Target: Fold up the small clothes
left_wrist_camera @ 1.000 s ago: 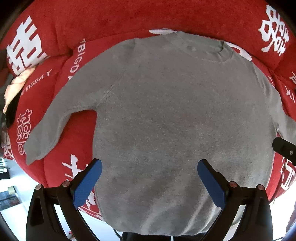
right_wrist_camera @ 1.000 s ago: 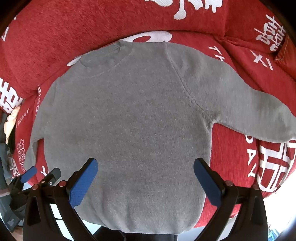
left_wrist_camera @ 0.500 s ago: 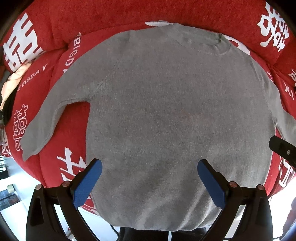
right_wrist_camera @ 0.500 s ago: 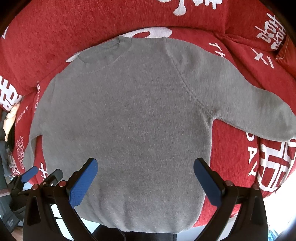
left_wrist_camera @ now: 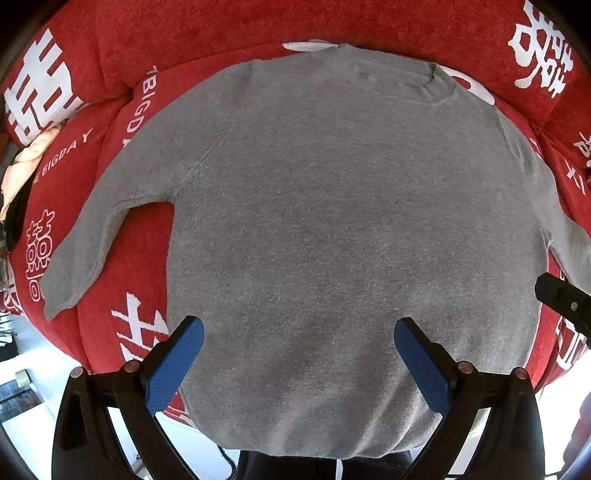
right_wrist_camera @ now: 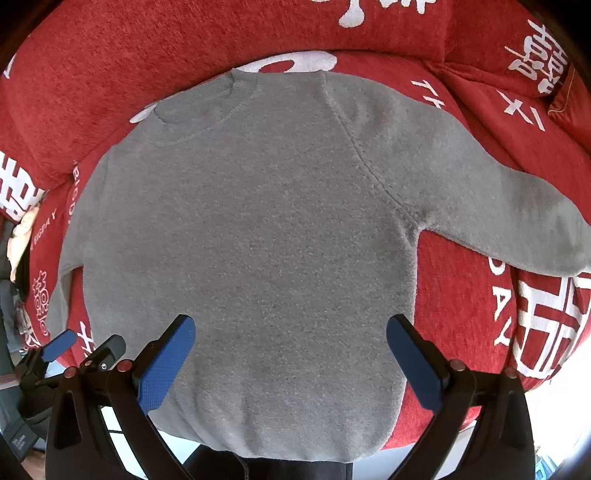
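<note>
A grey long-sleeved sweater (left_wrist_camera: pixel 325 229) (right_wrist_camera: pixel 258 240) lies flat on a red sofa seat, collar at the far side, hem hanging over the near edge. Its left sleeve (left_wrist_camera: pixel 85 240) slants down to the left, its right sleeve (right_wrist_camera: pixel 498 210) spreads out to the right. My left gripper (left_wrist_camera: pixel 299 354) hovers open over the lower part of the body, blue pads wide apart, nothing between them. My right gripper (right_wrist_camera: pixel 290 350) is open too, above the lower body near the hem. The left gripper's tip (right_wrist_camera: pixel 59 345) shows at the lower left of the right wrist view.
The red sofa cover (left_wrist_camera: pixel 221 33) (right_wrist_camera: pixel 480 295) with white characters runs under and behind the sweater. A pale cloth (left_wrist_camera: pixel 26 166) lies at the far left end. A light floor (left_wrist_camera: pixel 33 373) shows below the seat's front edge.
Both grippers have drifted slightly forward and lower over the sweater, so it fills more of each view. Both stay open; the sweater has not moved.
</note>
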Tool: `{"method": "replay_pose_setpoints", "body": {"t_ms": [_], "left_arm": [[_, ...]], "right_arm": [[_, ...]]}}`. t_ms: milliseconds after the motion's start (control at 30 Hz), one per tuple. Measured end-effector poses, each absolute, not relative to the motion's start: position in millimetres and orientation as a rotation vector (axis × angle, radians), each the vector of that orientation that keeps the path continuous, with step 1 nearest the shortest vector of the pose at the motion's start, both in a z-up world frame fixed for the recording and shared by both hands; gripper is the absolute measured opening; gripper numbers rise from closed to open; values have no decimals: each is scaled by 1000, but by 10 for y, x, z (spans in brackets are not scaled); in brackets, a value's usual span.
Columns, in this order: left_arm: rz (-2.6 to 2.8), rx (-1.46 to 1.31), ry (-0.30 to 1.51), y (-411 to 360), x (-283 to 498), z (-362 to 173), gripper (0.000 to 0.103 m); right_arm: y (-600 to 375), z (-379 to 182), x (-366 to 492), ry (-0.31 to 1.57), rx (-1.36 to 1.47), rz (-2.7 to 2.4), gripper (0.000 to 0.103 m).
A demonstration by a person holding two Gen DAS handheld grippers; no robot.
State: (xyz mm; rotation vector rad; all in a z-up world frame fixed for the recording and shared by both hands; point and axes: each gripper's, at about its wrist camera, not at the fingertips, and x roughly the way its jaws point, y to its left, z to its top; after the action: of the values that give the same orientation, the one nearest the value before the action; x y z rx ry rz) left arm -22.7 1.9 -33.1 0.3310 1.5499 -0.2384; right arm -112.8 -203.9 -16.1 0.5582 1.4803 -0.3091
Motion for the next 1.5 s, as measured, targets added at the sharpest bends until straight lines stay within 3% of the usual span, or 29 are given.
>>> {"method": "replay_pose_setpoints", "body": {"t_ms": [867,1500], "left_arm": [[-181,345,1554,227,-145,-412,103],[-263,8,1615,787,44,-498,103]], "right_arm": [[-1925,-176,-1095,1476,542,-266,103],[-1581,-80,-880,1394,537,-181,103]]}}
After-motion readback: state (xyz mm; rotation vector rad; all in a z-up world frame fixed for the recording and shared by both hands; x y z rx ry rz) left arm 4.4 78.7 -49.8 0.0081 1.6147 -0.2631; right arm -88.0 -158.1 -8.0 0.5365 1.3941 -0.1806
